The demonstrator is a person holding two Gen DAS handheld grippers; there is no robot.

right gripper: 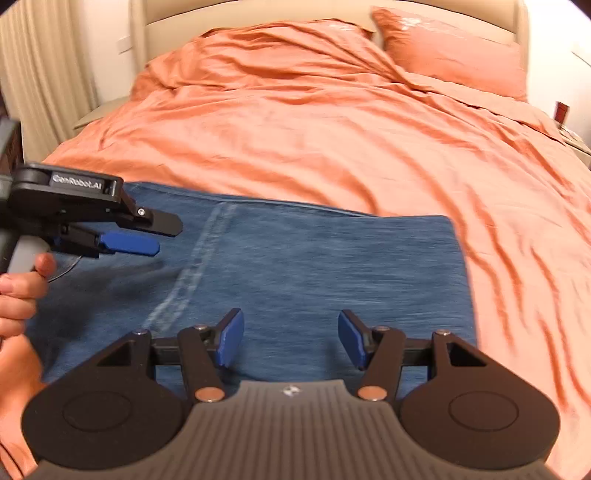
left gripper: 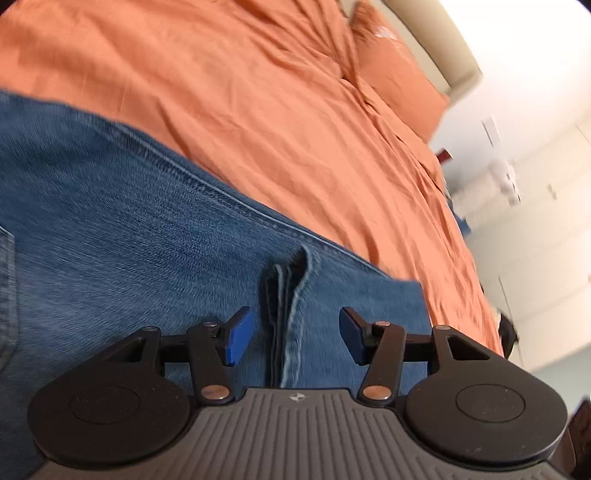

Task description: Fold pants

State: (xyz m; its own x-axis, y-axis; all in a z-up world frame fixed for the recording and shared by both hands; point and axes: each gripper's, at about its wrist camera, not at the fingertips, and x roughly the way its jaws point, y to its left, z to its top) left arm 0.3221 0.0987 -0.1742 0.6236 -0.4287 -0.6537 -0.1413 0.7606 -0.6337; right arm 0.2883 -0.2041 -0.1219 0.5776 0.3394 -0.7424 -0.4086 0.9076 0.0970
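Note:
Blue jeans [right gripper: 295,266] lie folded flat on the orange bed cover; in the left wrist view the jeans [left gripper: 129,229] fill the lower left, with a stack of hem edges [left gripper: 286,295] showing between the fingers. My left gripper [left gripper: 295,336] is open just above the denim, holding nothing. It also shows in the right wrist view [right gripper: 147,236] at the left, above the jeans' left part, held by a hand. My right gripper [right gripper: 291,339] is open and empty above the jeans' near edge.
The orange duvet [right gripper: 332,129] covers the bed, with pillows [right gripper: 454,55] and a beige headboard [right gripper: 258,18] at the far end. A curtain [right gripper: 44,74] hangs at left. A nightstand with a red item [right gripper: 561,110] stands at right. White cupboards [left gripper: 535,221] lie beyond the bed.

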